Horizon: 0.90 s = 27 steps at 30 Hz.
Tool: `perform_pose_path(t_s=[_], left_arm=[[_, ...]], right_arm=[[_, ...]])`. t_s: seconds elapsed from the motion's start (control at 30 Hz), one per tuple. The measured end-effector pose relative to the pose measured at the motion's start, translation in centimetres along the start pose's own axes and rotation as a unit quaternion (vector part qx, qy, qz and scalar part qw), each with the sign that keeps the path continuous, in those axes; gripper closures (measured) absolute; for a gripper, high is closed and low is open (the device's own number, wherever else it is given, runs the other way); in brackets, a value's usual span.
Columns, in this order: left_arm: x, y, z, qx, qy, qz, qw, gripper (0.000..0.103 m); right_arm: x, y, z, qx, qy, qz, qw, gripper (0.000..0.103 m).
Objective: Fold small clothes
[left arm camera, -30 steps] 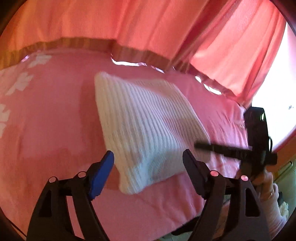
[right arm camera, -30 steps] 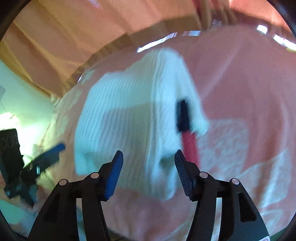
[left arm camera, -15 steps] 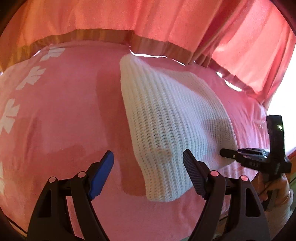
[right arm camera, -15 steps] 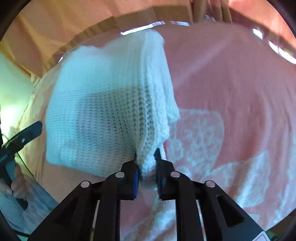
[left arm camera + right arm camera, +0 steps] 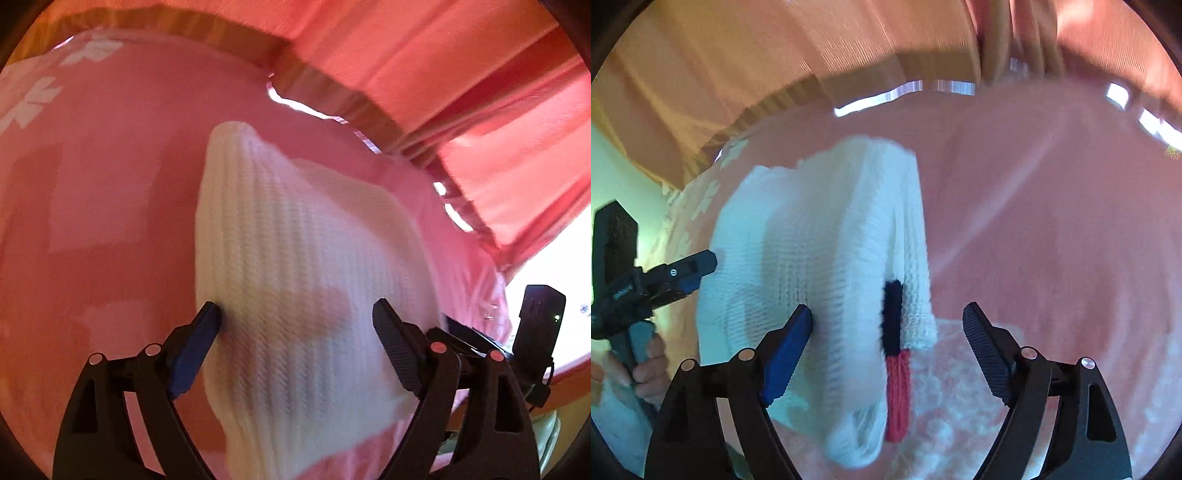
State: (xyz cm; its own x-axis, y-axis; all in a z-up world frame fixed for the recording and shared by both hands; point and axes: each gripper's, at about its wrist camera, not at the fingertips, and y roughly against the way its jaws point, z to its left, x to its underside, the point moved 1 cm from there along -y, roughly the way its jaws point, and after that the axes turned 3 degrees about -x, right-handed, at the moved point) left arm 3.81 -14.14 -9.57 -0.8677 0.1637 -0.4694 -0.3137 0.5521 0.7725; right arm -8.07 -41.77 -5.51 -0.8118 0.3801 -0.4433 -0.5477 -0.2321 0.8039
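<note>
Both pairs of jaws, just opened wider, are spread with nothing gripped. Between the left gripper (image 5: 295,325) fingers and the right gripper (image 5: 886,325) fingers the folded white knit garment (image 5: 295,266) is seen, laid on the pink bedspread (image 5: 103,192).

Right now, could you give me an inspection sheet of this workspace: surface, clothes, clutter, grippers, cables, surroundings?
Surface: pink bedspread with white flower prints.
Job's things: folded white ribbed knit garment, lying on the bedspread; a dark blue and red stripe at one edge.
Clutter: nothing seen.
Grippers: left gripper and right gripper open, jaws just widened, garment below, not pinched.
Cables: nothing seen.
Surroundings: pink curtains with brown band.
</note>
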Motion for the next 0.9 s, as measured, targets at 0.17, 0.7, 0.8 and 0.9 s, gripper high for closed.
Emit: perform_pose_path(t_s=[0.17,0.7,0.8,0.9], left_arm=[[-0.7,-3.4,2.3,0.036,0.045,0.059,0.9966,0.018],[-0.9,-3.4,-2.0,0.058,-0.027,0.007,0.9979,0.045],[0.6,-3.7,-2.0,0.025,-0.037,-0.030,0.9986,0.038],[1.2,-2.4,-2.9,0.014,-0.056,-0.036,0.9977,0.035]], right_arm=[[-0.1,-4.1,-1.4,-0.072,-0.037,0.046,0.996,0.020],[1.8,0.9,-1.5,-0.038,-0.045,-0.036,0.998,0.060],[3.1,-0.4,-2.8,-0.035,-0.072,-0.037,0.996,0.045],[4.0,0.6,-2.6,-0.037,-0.058,-0.045,0.997,0.038]])
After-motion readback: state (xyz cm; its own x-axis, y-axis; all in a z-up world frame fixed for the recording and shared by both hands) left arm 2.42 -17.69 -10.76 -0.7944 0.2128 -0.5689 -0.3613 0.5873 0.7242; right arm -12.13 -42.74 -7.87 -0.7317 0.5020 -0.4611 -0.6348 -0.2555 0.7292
